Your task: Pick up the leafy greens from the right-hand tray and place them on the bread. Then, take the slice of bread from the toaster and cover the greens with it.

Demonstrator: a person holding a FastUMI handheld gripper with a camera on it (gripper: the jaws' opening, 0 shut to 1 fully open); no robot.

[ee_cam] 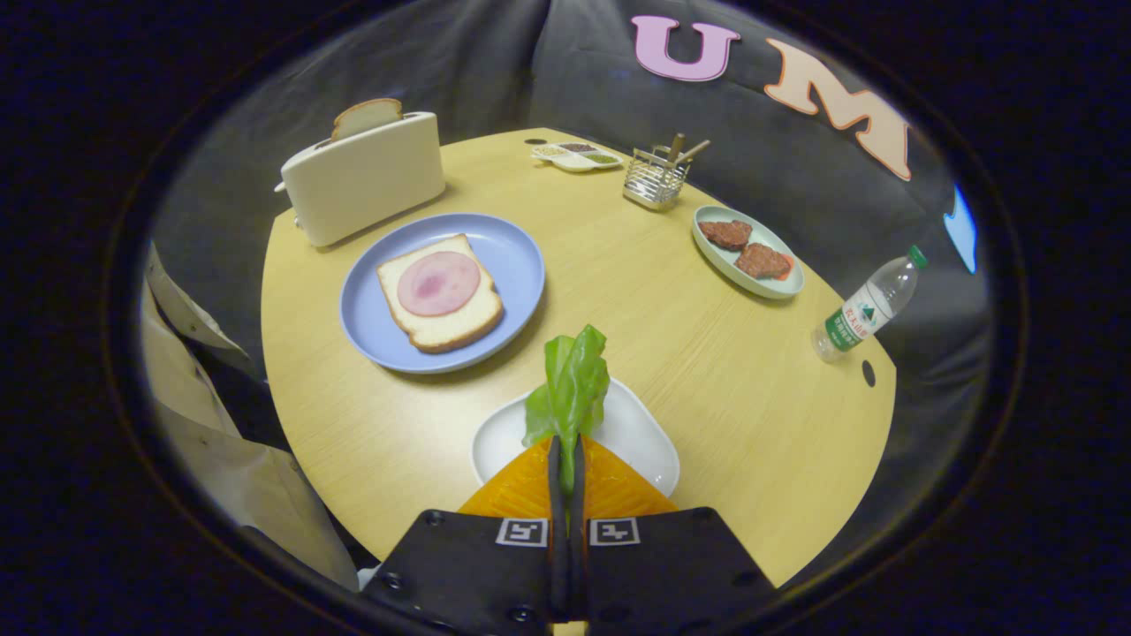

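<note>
Leafy greens [570, 389] stand upright, pinched between the nearly closed fingers of the gripper [566, 459], over the white tray [649, 442] at the table's [689, 353] near edge. Beyond, mid-table, bread [439, 291] topped with ham [438, 283] lies on a blue plate [512, 256]. A toaster [364, 177] at the far-left edge holds a bread slice [367, 116].

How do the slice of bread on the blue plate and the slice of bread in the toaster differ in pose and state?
The bread on the blue plate lies flat; the bread in the toaster stands upright in the toaster, partly hidden. The plate slice carries a round pink slice of ham; the toaster slice is bare. The plate slice sits nearer the gripper, which is shut on the leafy greens. Both have a pale face and brown crust.
</note>
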